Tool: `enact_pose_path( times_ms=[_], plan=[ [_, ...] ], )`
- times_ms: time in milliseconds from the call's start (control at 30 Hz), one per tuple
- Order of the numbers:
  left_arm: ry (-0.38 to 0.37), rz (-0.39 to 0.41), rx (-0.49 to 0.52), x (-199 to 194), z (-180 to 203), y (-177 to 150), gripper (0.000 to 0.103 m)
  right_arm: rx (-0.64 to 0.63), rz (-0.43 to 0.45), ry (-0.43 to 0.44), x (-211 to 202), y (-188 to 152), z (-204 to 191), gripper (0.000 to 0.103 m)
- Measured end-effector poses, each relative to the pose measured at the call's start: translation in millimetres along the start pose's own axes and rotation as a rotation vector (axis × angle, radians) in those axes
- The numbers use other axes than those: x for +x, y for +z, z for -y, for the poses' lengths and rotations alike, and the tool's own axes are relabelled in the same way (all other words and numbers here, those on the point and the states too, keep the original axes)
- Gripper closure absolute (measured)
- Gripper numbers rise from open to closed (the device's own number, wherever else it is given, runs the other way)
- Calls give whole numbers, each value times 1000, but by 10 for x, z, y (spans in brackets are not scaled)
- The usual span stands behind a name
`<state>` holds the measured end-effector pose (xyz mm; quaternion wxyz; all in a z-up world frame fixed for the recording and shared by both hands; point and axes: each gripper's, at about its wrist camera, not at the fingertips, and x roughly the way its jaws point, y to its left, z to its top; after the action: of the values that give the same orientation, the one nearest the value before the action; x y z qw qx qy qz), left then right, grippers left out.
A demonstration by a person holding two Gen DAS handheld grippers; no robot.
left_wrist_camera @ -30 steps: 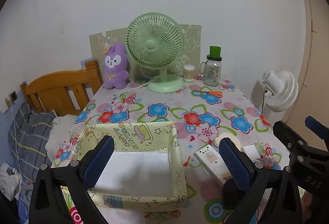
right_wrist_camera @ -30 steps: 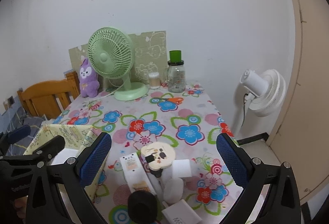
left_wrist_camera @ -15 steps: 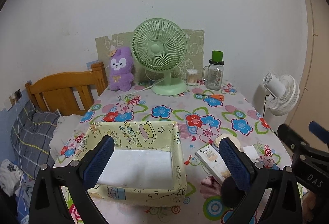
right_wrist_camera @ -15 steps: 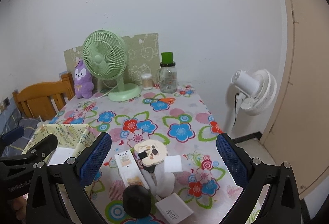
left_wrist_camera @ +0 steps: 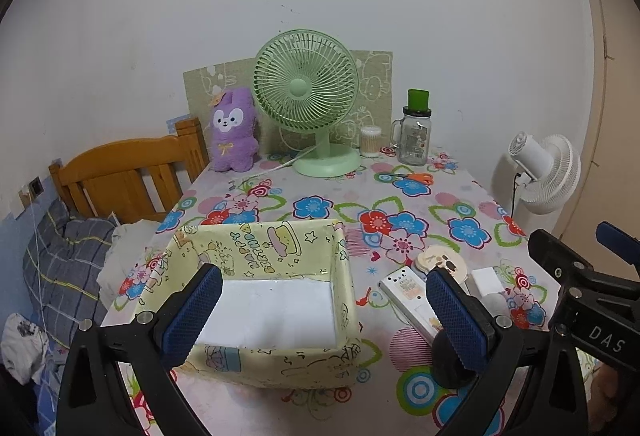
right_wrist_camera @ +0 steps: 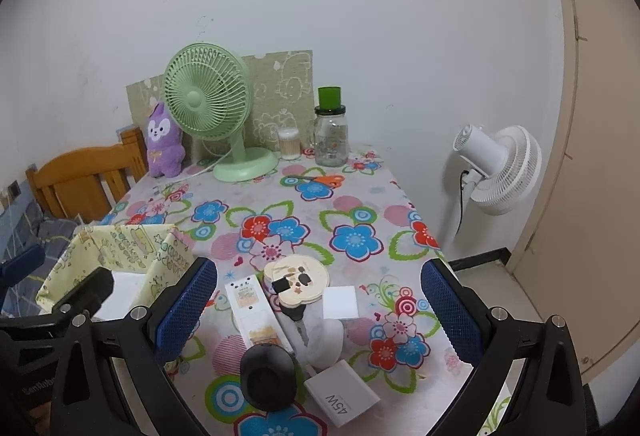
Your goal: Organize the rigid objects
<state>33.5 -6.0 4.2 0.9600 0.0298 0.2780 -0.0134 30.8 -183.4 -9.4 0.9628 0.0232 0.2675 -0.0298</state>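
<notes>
A yellow cartoon-print box (left_wrist_camera: 276, 248) with a white floor stands open and empty on the flowered table; it also shows in the right wrist view (right_wrist_camera: 128, 244). To its right lies a cluster: a white remote (right_wrist_camera: 254, 310), a round beige tin (right_wrist_camera: 301, 278), a black cup (right_wrist_camera: 268, 376), a white 45W charger (right_wrist_camera: 342, 398), a white cube (right_wrist_camera: 340, 302) and a white rounded piece (right_wrist_camera: 330, 340). My left gripper (left_wrist_camera: 324, 316) is open above the box's near edge. My right gripper (right_wrist_camera: 320, 310) is open above the cluster. Both are empty.
At the back of the table (right_wrist_camera: 360, 215) stand a green fan (left_wrist_camera: 306, 97), a purple plush (left_wrist_camera: 234, 131), a glass jar with a green lid (left_wrist_camera: 416, 135), a cotton-swab tub (left_wrist_camera: 370, 141) and orange scissors (left_wrist_camera: 414, 177). A wooden headboard (left_wrist_camera: 128, 175) is left, a white floor fan (right_wrist_camera: 500, 167) right.
Both grippers have pulled back and risen a little, so the table looks farther away and more of its near part shows. Nothing on the table has moved. Both stay open.
</notes>
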Motion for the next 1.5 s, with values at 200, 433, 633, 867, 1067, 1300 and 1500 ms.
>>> enact_pose_path(
  times_ms=[200, 433, 633, 867, 1067, 1300, 1500],
  plan=[
    [-6, -4, -42, -7, -92, -31, 0, 4, 1, -3, -24, 6, -55, 0],
    [-1, 1, -66, -18, -145, -64, 0, -22, 10, -1, -46, 5, -97, 0],
    [-1, 9, -63, -22, -136, -53, 0, -16, 7, 0, -44, 26, -82, 0],
    [-8, 14, -64, -17, -119, -50, 0, -20, 3, -15, -47, 43, -80, 0],
    [13, 7, -61, -13, -107, -73, 0, -13, 7, -9, -78, 41, -66, 0],
    [22, 0, -51, -36, -89, -88, 0, -4, -3, 1, -94, 45, -43, 0],
    [14, -11, -42, -40, -24, -102, 0, 7, -5, 3, -117, 21, -1, 0]
  ],
)
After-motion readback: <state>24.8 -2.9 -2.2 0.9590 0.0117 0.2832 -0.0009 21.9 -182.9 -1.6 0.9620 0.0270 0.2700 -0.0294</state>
